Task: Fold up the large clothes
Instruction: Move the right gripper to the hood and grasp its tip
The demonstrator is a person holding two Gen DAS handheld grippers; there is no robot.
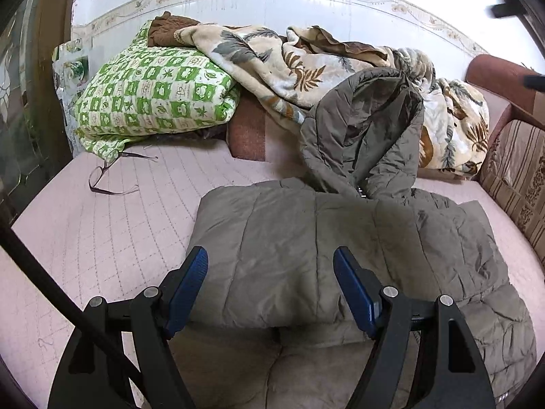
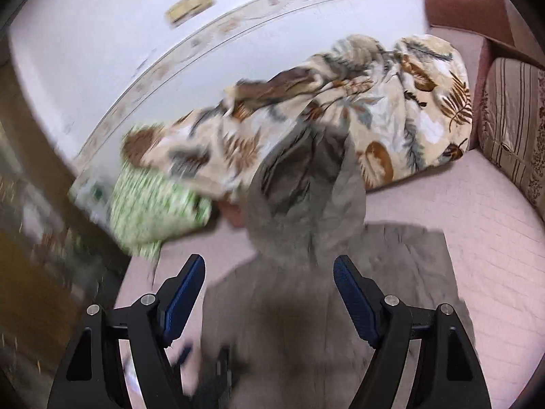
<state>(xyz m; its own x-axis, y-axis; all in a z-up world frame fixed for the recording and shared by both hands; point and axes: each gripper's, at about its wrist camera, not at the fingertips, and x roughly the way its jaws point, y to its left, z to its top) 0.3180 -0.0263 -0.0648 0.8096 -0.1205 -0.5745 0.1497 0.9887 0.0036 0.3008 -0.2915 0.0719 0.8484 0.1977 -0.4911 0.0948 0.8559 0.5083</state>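
Note:
A large olive-grey padded jacket (image 1: 306, 238) lies on the pink quilted bed (image 1: 102, 231), its body folded into a thick slab and its hood (image 1: 368, 126) propped up against the bedding behind. My left gripper (image 1: 270, 259) is open and empty, hovering over the jacket's near edge. In the blurred right wrist view the same jacket (image 2: 306, 306) lies below my right gripper (image 2: 269, 266), which is open and empty, with the hood (image 2: 306, 184) rising ahead of it.
A green-and-white checked quilt (image 1: 153, 92) and a cream leaf-print blanket (image 1: 289, 64) are heaped at the back by the white wall. Eyeglasses (image 1: 109, 177) lie on the bed at left. A striped sofa arm (image 1: 517, 177) borders the right side.

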